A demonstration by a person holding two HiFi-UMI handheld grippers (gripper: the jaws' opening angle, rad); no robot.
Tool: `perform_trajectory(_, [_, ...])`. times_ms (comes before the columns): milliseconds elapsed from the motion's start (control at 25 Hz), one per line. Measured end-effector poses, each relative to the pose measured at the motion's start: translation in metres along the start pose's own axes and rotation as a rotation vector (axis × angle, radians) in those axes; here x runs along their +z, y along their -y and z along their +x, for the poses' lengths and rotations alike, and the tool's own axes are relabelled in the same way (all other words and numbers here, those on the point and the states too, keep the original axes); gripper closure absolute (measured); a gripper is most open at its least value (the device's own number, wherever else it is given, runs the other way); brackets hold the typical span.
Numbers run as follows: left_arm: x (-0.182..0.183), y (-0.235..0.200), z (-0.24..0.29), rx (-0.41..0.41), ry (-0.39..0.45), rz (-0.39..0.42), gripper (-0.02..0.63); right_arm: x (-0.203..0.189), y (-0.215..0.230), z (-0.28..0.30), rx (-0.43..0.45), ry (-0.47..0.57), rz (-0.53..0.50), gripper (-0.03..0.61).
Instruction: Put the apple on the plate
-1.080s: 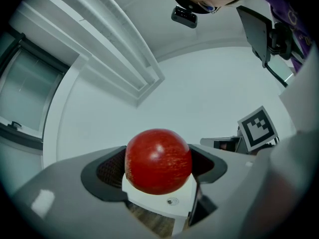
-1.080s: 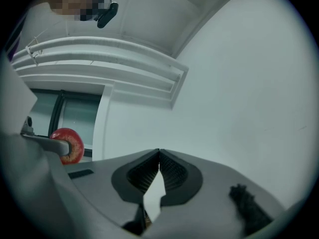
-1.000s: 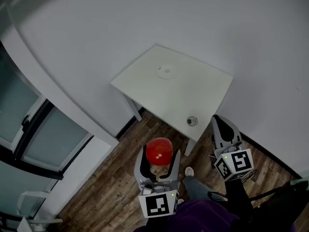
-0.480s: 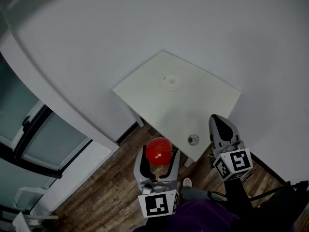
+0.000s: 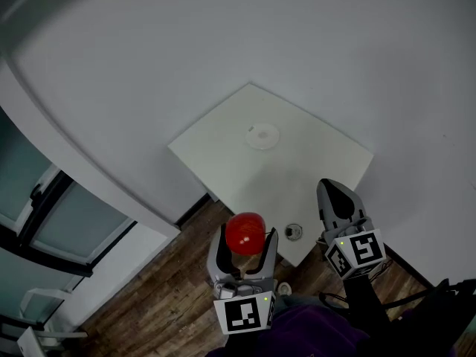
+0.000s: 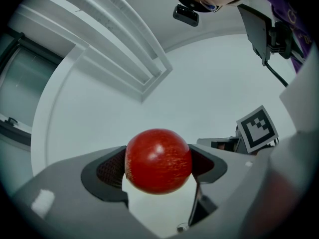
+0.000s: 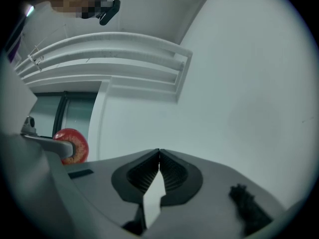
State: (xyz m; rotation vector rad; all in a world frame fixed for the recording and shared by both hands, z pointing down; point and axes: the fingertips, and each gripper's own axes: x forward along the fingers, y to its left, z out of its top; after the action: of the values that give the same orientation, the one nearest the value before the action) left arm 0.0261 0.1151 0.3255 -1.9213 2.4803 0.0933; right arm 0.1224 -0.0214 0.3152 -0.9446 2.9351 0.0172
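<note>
Gripping the red apple (image 6: pixel 158 161) from both sides, the left claw (image 5: pixel 245 236) is clenched on it, and the fruit bulges above and below the 2 dark ribbed pads. Its marker cube (image 5: pixel 244 314) sits at the bottom of the head view, just above a purple sleeve (image 5: pixel 312 337).

The right claw (image 7: pixel 159 156) is clenched on nothing, its 2 jaws meeting at the tips with only a pale wedge of gap lower down. In the head view it hangs to the right of the apple, with its own marker cube (image 5: pixel 355 251) just behind it. The right gripper view catches the apple at its left edge.

The apple is held in the air above the wooden floor (image 5: pixel 171 303), just off the near corner of the white surface (image 5: pixel 216 155). The plate (image 5: pixel 262 136) lies toward the far side of that surface, well apart from the apple. A small round thing (image 5: pixel 294 231), perhaps a cap or ring but too small to tell, sits near the close edge between the 2 claws. Pale walls rise behind, and a dark-framed window (image 5: pixel 44 214) stands at the left.
</note>
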Motion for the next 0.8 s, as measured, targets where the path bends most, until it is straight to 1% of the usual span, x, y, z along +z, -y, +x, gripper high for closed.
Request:
perform_trajectory(200, [-0.006,-0.004,0.017,0.012,0.003,0.012,0.232,-0.008,0.010,0.013,0.001,-0.015,0.007,0.568])
perform_trajectory(360, [-0.009,-0.016,0.042,0.011,0.007,0.022,0.232,-0.012,0.017,0.038,-0.003,-0.020,0.012,0.568])
perform_trajectory(560, [-0.010,-0.024,0.071,-0.019,-0.010,0.013,0.232,-0.012,0.026,0.065,-0.024,-0.013,0.013,0.568])
perform_trajectory(800, [-0.010,-0.051,0.120,-0.051,-0.003,0.019,0.232,-0.013,0.036,0.110,-0.060,-0.016,0.007,0.568])
